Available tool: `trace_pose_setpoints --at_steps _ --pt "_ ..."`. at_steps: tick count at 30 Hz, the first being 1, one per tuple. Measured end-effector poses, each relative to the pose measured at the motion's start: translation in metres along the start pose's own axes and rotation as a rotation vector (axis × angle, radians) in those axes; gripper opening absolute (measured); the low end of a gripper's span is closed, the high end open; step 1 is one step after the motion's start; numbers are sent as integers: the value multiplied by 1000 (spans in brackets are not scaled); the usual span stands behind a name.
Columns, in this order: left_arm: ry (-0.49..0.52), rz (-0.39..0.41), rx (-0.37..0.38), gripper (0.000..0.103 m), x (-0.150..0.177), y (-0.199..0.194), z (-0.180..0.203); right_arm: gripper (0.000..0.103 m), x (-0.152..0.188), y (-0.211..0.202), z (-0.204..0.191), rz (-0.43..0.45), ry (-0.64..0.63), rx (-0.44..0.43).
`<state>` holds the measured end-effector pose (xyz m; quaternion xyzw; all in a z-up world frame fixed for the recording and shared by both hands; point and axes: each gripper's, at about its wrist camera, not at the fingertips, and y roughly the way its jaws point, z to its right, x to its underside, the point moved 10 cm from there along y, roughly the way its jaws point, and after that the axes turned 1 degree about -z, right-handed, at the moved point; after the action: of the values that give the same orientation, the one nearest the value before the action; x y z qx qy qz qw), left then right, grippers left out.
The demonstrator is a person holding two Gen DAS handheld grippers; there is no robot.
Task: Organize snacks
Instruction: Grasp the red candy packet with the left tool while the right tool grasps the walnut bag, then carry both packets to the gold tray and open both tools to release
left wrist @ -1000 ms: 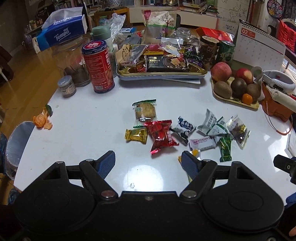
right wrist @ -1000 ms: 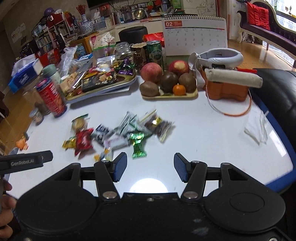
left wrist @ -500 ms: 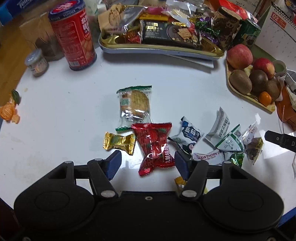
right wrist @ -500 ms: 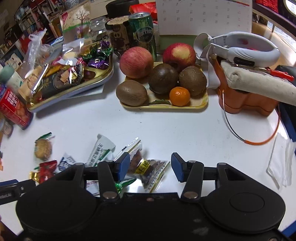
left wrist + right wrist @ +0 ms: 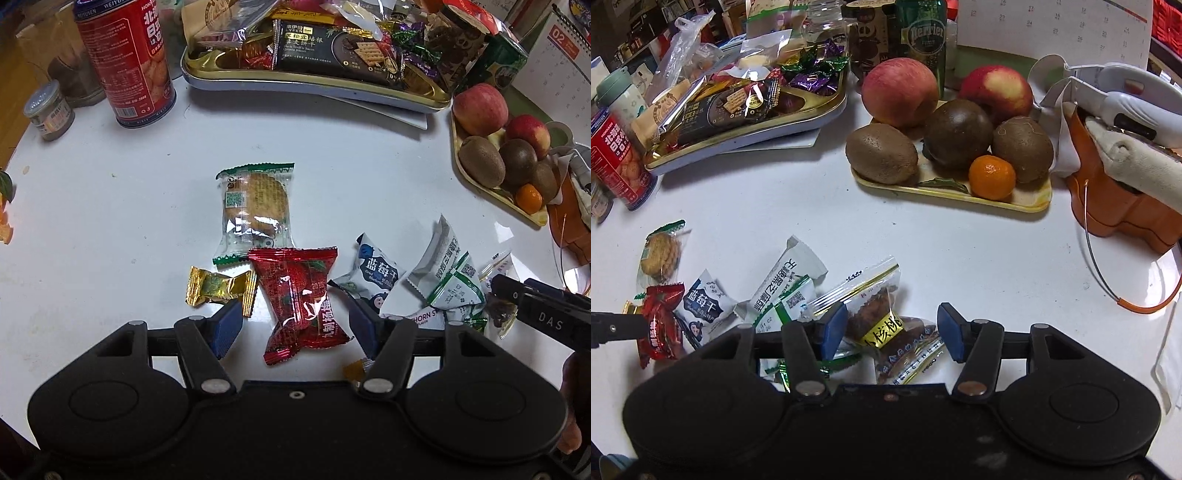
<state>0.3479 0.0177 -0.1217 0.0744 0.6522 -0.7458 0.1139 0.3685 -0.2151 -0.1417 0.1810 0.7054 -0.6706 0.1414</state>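
Observation:
Loose wrapped snacks lie on the white table [image 5: 110, 206]. My left gripper [image 5: 295, 325] is open, its fingers on either side of a red candy packet [image 5: 299, 295]. A gold candy [image 5: 218, 290], a cookie packet [image 5: 255, 206] and a blueberry packet [image 5: 375, 277] lie around it. My right gripper [image 5: 892, 332] is open, straddling a clear walnut-date packet [image 5: 882, 328]. White-green packets [image 5: 790, 288] lie left of it. A gold tray [image 5: 314, 70] full of snacks stands at the back.
A red can [image 5: 125, 62] and a small jar [image 5: 48, 110] stand back left. A fruit tray [image 5: 953, 184] with apples, kiwis and a tangerine sits right of the snack tray. An orange holder [image 5: 1126, 206] stands at far right. A calendar [image 5: 1052, 26] stands behind.
Both grippers have moved forward and down toward the table. The left now straddles the red packet, the right the walnut-date packet. The snacks have not moved.

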Motion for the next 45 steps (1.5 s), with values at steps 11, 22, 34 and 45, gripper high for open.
trace_pose_setpoints --at_steps 11,22,34,45 --pt "1 -36 -5 66 5 24 12 52 23 -8 -7 -209 67 -172" --pt "-40 -38 15 53 1 37 10 54 33 -9 -14 -187 -64 -136" --pt "-39 -13 14 44 2 20 7 38 48 -2 -19 -191 -107 -64" --pt "-45 24 66 43 18 -20 4 37 33 -31 19 -142 152 -55"
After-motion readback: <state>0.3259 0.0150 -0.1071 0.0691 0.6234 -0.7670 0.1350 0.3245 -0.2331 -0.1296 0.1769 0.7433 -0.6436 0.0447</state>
